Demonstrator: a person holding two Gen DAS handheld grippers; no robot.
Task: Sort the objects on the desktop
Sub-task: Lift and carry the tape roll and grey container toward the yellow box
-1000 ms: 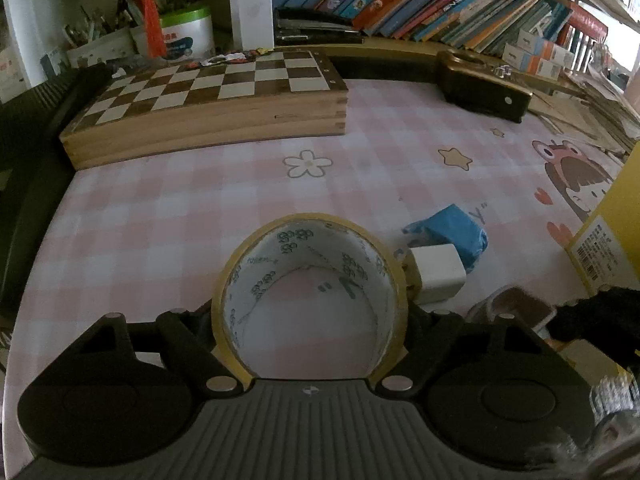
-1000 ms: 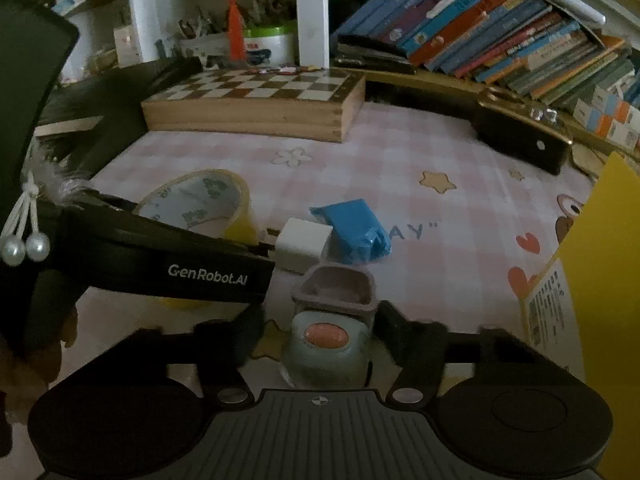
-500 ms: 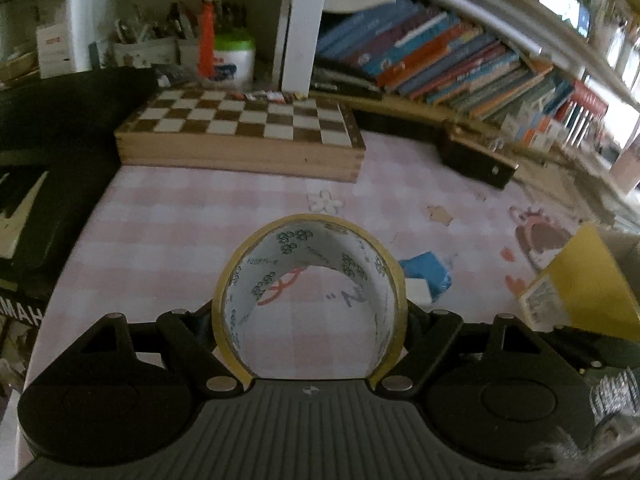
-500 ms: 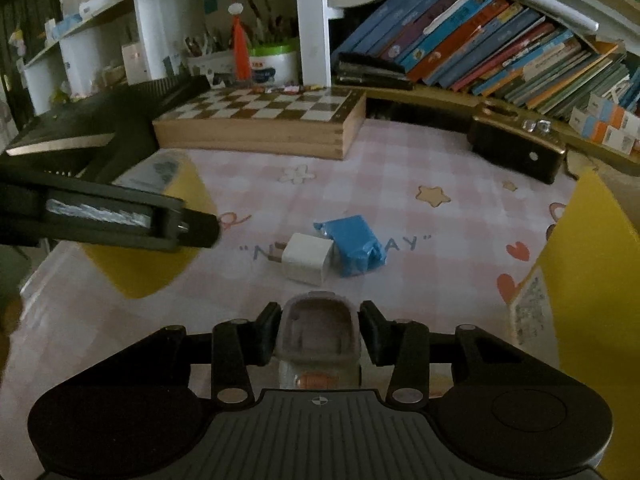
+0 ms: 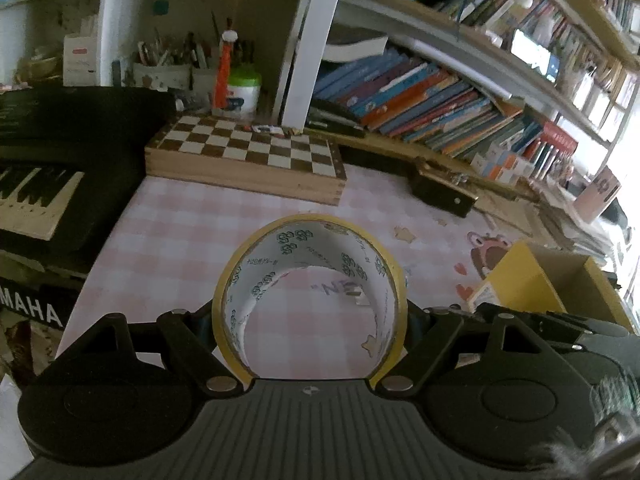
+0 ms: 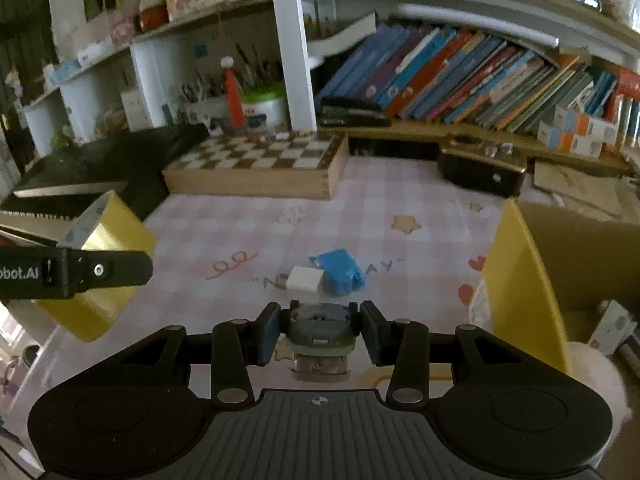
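Two grippers are loaded, both held above the pink checked tablecloth (image 6: pixel 400 216). The left gripper (image 5: pixel 310 316), jaws wide, clamps a yellow tape roll (image 5: pixel 310 248) by its outer rim. The right gripper (image 6: pixel 318 330), jaws narrow, grips a small grey container (image 6: pixel 318 320). Farther out lie a white charger (image 6: pixel 304 280) touching a blue packet (image 6: pixel 340 270), a yellow box (image 6: pixel 520 280) to the right, then the chessboard (image 6: pixel 256 160).

- We see a glossy yellow tape roll (image 5: pixel 310 280) with a printed paper core.
- The chessboard box (image 5: pixel 244 160) is bare wood (matt).
- The yellow box (image 5: pixel 532 280) looks like cardboard.
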